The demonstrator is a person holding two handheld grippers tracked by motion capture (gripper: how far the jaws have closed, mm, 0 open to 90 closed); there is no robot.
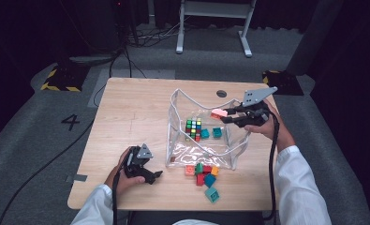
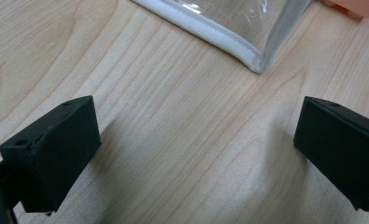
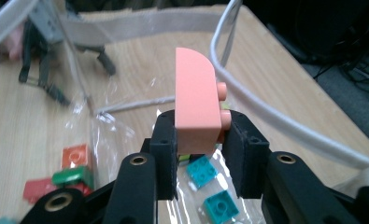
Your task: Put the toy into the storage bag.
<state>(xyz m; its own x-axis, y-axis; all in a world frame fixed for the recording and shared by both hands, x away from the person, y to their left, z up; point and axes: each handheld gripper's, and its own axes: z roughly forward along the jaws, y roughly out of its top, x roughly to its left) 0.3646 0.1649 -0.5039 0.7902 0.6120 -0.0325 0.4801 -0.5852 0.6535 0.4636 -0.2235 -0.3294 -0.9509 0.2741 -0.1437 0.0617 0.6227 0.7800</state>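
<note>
The pink brick (image 3: 197, 95) sits clamped between my right gripper's (image 3: 199, 140) fingers, held above the clear bag (image 1: 229, 147) on the desk (image 1: 126, 112). My left gripper (image 1: 147, 172) rests near the bag's corner, fingers spread and empty.

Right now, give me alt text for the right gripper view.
The right gripper clamps a pink block with a rounded top, held above the clear bag. Two teal bricks lie inside the bag below it.
</note>
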